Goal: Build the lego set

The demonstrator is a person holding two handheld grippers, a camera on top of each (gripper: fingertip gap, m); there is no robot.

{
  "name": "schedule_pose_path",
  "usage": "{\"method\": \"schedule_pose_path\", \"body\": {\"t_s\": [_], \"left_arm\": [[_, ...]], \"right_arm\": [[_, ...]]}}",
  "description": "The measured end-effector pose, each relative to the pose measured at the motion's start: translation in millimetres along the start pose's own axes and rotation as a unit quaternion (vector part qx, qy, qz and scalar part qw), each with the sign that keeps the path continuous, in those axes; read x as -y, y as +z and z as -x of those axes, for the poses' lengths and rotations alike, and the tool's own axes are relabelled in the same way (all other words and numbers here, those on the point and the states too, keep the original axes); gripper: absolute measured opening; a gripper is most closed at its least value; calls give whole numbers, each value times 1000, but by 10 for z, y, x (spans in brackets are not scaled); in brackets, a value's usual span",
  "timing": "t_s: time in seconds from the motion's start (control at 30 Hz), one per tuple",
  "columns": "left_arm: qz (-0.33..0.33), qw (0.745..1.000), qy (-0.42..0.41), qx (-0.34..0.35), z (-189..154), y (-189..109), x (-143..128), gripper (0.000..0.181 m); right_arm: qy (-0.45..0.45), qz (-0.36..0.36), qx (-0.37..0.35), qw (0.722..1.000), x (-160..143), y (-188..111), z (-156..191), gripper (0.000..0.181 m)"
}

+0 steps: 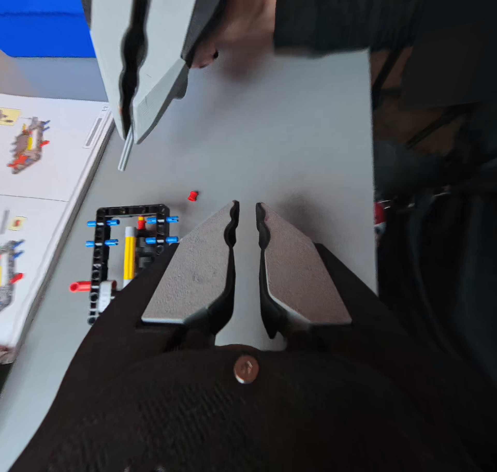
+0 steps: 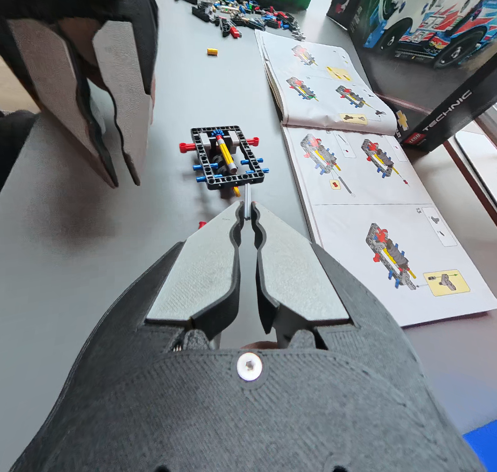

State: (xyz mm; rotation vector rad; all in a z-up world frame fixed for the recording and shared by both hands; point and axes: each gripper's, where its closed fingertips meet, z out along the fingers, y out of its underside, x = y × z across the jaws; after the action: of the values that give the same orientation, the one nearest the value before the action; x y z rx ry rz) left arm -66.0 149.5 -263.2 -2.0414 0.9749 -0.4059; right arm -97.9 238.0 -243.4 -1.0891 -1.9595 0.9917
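- The left gripper (image 2: pixel 123 183) hangs tip-down over the table (image 2: pixel 67 271), well left of the frame; its fingers stand a little apart with nothing between them, seen plainly in its own view (image 1: pixel 247 206).
- A small red piece (image 1: pixel 192 196) lies loose on the table just ahead of the left gripper's tips, between them and the frame's corner.
- The frame (image 2: pixel 227 158), a black rectangle of beams, lies flat near the middle of the table, with blue pins (image 2: pixel 205 167) sticking out of its long sides and red pins (image 2: pixel 187 145) at its far end.
- A yellow rod (image 2: pixel 225 152) runs slantwise inside the frame, ending at a blue gear (image 2: pixel 216 133) by the far beam.
- The right gripper (image 2: pixel 247 205) reaches low toward the frame's near edge, fingers nearly closed and pinching a thin grey rod (image 2: pixel 247 198); the rod's free end points at the near beam, and whether it touches cannot be told.
- A hand (image 1: pixel 242 37) grips the right gripper from behind in the left view.
- The open booklet (image 2: pixel 376 217) lies just right of the frame, toward the table's right edge.
- A heap of loose pieces (image 2: pixel 250 18) sits at the far end of the table, a single yellow piece (image 2: pixel 212 51) apart from it.
- The set's box (image 2: pixel 419 20) stands at the far right corner.
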Motion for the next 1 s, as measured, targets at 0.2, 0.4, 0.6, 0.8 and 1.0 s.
{"method": "schedule_pose_path", "body": {"t_s": [0.2, 0.4, 0.6, 0.8, 1.0], "left_arm": [[91, 991, 79, 62, 264, 235, 71, 11], [174, 976, 117, 55, 429, 363, 31, 12], [232, 962, 137, 43, 461, 419, -37, 10], [270, 952, 143, 36, 501, 440, -153, 9], [283, 947, 147, 37, 546, 487, -199, 6]], "right_arm": [[14, 13, -10, 1000, -131, -38, 25, 1], [22, 12, -19, 999, -136, -122, 29, 1], [13, 18, -17, 1000, -124, -141, 81, 2], [12, 29, -15, 999, -166, -162, 114, 2], [12, 32, -16, 999, -181, -195, 112, 2]]}}
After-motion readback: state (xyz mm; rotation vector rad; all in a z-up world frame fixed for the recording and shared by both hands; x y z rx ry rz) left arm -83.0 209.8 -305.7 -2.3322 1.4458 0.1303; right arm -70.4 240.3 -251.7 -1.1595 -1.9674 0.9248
